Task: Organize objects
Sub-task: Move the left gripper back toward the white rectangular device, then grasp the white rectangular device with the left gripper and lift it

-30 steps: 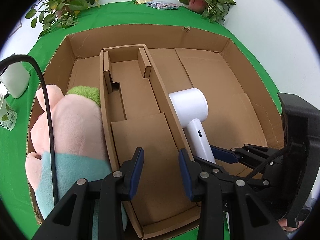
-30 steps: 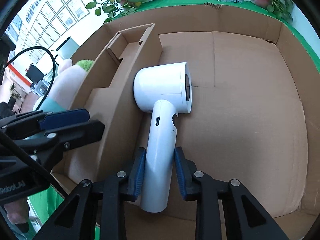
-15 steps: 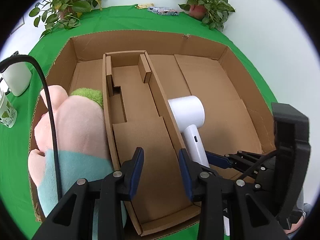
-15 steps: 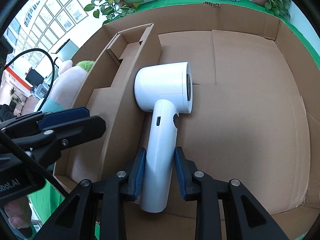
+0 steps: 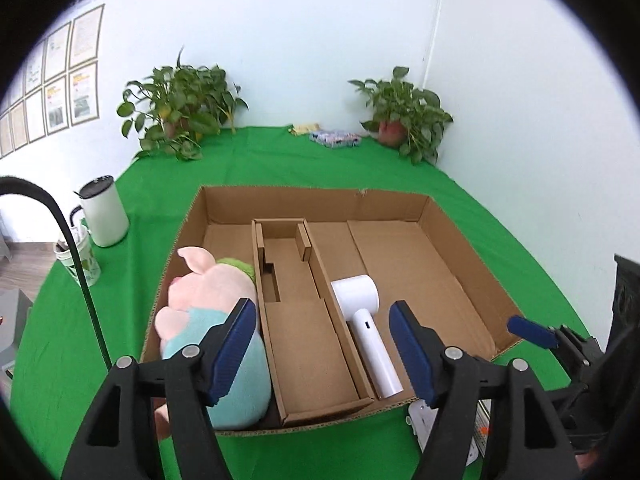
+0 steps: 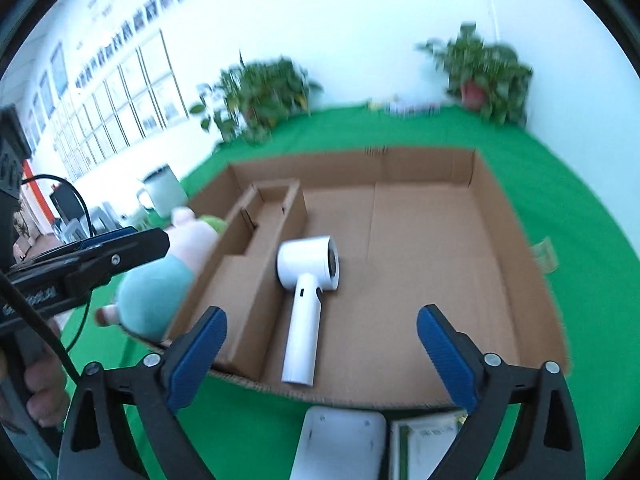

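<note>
A white hair dryer (image 5: 366, 330) (image 6: 306, 300) lies flat in the wide right section of the shallow cardboard box (image 5: 460, 236) (image 6: 500, 208), handle toward me, beside the inner cardboard divider tray (image 5: 304, 328) (image 6: 244, 276). A pink plush pig in a teal shirt (image 5: 208, 320) (image 6: 160, 284) fills the narrow left section. My left gripper (image 5: 322, 344) hangs above the box's near edge, jaws opening, nothing between them. My right gripper (image 6: 320, 348) is lifted back from the dryer's handle, jaws opening wide and empty.
The box sits on a green cloth (image 5: 280, 160). A white jar (image 5: 105, 212) and a patterned cup (image 5: 80, 260) stand left of it; two potted plants (image 5: 180, 108) (image 5: 400, 112) and small packets (image 5: 336, 138) sit at the back. A white device (image 6: 340, 444) and a carton (image 6: 424, 448) lie before the box.
The right gripper let go of the dryer's handle and opened wide. The left gripper opened too. Both pulled up and back, so the whole box and the wall behind now show.
</note>
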